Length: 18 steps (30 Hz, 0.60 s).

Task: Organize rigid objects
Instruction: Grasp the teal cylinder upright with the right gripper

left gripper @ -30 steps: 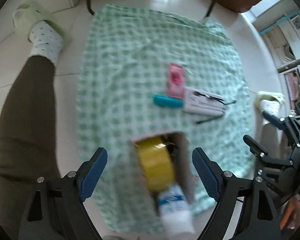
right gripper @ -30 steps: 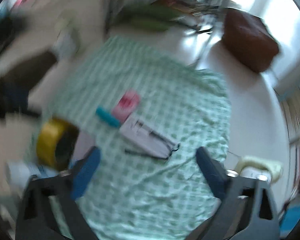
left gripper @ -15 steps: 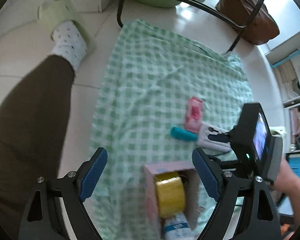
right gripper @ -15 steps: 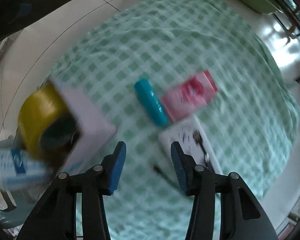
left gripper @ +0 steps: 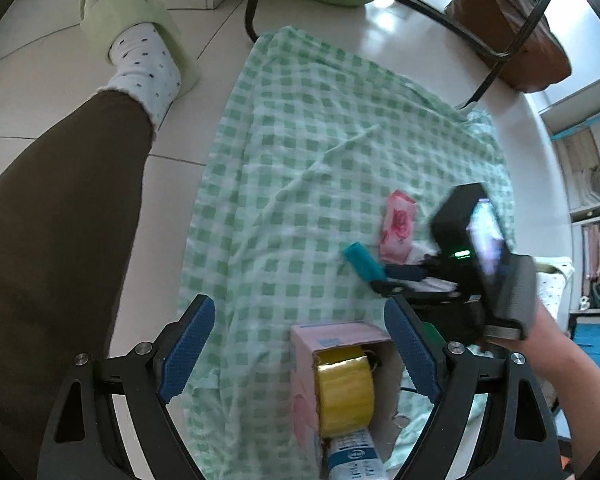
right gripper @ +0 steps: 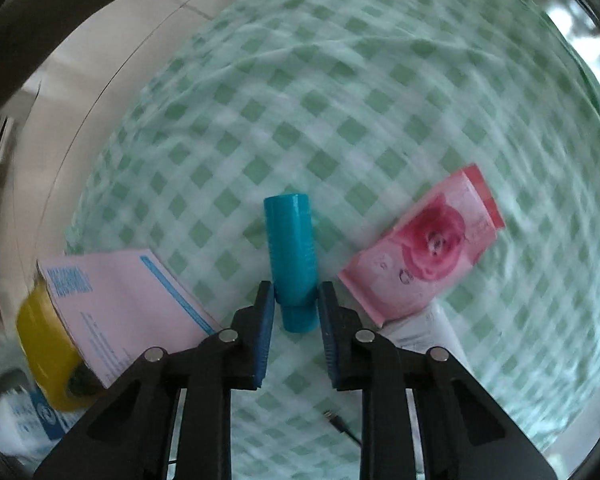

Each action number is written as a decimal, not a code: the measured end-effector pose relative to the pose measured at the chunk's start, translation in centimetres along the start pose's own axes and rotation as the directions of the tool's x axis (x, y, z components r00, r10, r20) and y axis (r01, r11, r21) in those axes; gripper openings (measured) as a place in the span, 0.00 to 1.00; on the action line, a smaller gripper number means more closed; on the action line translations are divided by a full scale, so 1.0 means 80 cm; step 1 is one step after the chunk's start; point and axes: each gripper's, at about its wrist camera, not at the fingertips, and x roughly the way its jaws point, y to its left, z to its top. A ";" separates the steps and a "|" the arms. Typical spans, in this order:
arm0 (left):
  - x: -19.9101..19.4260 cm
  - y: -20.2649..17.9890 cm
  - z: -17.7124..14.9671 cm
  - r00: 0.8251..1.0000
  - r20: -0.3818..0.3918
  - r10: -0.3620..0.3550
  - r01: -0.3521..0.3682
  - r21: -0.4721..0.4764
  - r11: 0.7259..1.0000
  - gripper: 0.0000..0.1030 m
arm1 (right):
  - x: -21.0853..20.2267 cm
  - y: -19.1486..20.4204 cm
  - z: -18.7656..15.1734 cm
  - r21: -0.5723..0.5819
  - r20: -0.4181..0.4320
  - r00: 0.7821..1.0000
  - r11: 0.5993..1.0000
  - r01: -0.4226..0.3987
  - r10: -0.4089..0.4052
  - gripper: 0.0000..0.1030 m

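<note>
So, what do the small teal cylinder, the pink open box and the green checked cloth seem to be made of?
Small teal cylinder: probably plastic, matte, with fine ribs around it.
Pink open box: thin cardboard, printed; its torn edge shows a pale core.
Green checked cloth: thin woven fabric, lying in soft creases and folds.

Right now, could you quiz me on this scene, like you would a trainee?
1. True or false: the left tongs stand wide apart with nothing between them.
2. What lies between the closing right tongs?
A. the pink rose packet
B. the teal tube
C. the yellow tape roll
3. Fill in: the tape roll sits inside a pink ____.

Key: 1 true; 2 B; 3 box.
</note>
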 end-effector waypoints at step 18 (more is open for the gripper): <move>-0.025 -0.015 -0.031 0.995 -0.091 -0.036 0.036 -0.005 0.999 0.84 | -0.061 0.001 -0.185 0.362 0.027 1.000 0.932 -0.012 0.003 0.08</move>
